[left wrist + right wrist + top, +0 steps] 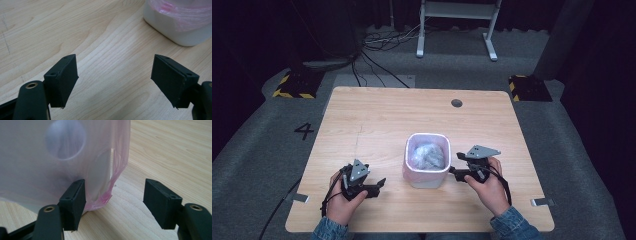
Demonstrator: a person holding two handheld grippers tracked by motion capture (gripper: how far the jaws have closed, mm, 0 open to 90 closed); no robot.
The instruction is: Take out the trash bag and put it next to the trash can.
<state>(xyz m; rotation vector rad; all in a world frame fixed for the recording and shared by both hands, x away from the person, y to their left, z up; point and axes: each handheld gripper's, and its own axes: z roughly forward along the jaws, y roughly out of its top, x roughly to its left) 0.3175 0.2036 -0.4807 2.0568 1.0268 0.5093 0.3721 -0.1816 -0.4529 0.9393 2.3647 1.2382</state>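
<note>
Two hand-held grippers flank a small white bin (427,161) lined with a pink bag (107,182), which stands on the desk (377,115) a little right of centre and nearer the near edge than the far one. Left gripper (379,185): held low near the near-left part of the desk, apart from the bin, its jaws spread wide and released, with bare wood between them. Right gripper (453,171): held just beside the bin's right wall, jaws likewise spread and gripping nothing. Broad open desk lies behind the bin toward the far edge and both far corners, interrupted by a dark cable hole (456,103) near the far edge; a narrower strip of bare wood runs along the near edge between the two hands. Crumpled pale material (428,155) inside the bin is seen from the high view. From the right gripper view, the loose hem of the bag hangs down the bin's wall into the gap between the jaws, close by one pad (whether it touches cannot be told). From the left gripper view (113,82), the bin's lower corner and pink liner sit at the upper right, well clear of both pads.
</note>
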